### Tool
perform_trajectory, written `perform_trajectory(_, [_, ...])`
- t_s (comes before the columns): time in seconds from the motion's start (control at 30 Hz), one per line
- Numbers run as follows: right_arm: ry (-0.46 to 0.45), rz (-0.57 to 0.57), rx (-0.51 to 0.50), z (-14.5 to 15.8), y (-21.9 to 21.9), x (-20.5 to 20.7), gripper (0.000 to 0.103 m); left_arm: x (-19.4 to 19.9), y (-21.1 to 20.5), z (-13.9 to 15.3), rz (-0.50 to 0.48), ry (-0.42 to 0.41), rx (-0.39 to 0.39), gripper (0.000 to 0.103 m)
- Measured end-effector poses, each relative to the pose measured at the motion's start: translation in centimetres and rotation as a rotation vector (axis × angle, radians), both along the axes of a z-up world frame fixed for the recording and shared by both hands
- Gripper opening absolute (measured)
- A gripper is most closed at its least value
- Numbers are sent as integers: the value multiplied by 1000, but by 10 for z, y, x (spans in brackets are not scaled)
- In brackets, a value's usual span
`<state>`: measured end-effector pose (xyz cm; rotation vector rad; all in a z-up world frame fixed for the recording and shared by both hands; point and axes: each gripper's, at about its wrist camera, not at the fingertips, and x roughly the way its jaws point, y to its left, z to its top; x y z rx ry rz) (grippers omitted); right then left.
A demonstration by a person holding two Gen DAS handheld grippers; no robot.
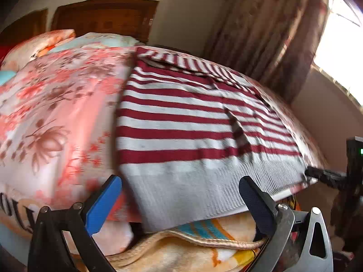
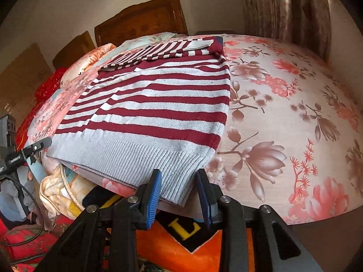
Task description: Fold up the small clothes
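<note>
The striped sweater lies flat near the edge of the bed, knitted in broad dark-red and off-white bands with a wide, ribbed pale-grey hem along the side nearest both cameras. Its sleeves are folded in over the body: one narrow-striped sleeve lies across the far end, and a second fold runs diagonally down the sweater's left side in the right wrist view. The hem hangs slightly over the bed's edge. The right gripper has its blue-padded fingers part-way apart with the hem's near right corner between them; whether the pads actually press the knit cannot be told. The left gripper stands with its fingers wide apart, straddling the hem's left portion from the front, not pinching it. Under the sweater is a pink floral bedspread. Below the bed edge sits a bunched orange-yellow blanket. Behind are pillows, a wooden headboard and a patterned curtain.
</note>
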<state>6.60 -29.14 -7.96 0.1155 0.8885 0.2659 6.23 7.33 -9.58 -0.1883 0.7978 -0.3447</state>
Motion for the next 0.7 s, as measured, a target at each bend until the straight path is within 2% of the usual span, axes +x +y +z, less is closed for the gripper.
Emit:
perform_trajectory(0.1, [3, -11, 14, 0, 1, 5, 32, 0, -5, -2, 3, -9, 38, 103])
perform_trajectory(0.3, [-14, -34, -64, 1, 8, 5, 33, 9, 7, -1, 47, 26, -16, 103])
perform_trajectory(0.33, [-17, -35, -75, 1, 11, 5, 37, 12, 5, 0, 48, 34, -22, 103])
perform_trajectory(0.47, [-40, 4, -116, -2, 31, 3, 73, 16, -8, 1, 28, 58, -47, 103])
perform_trajectory(0.57, [-60, 11, -169, -5, 44, 4, 77, 19, -15, 2, 43, 69, -16, 103])
perform_trajectory(0.7, [-58, -34, -95, -3, 29, 7, 75, 21, -14, 3, 48, 91, -27, 103])
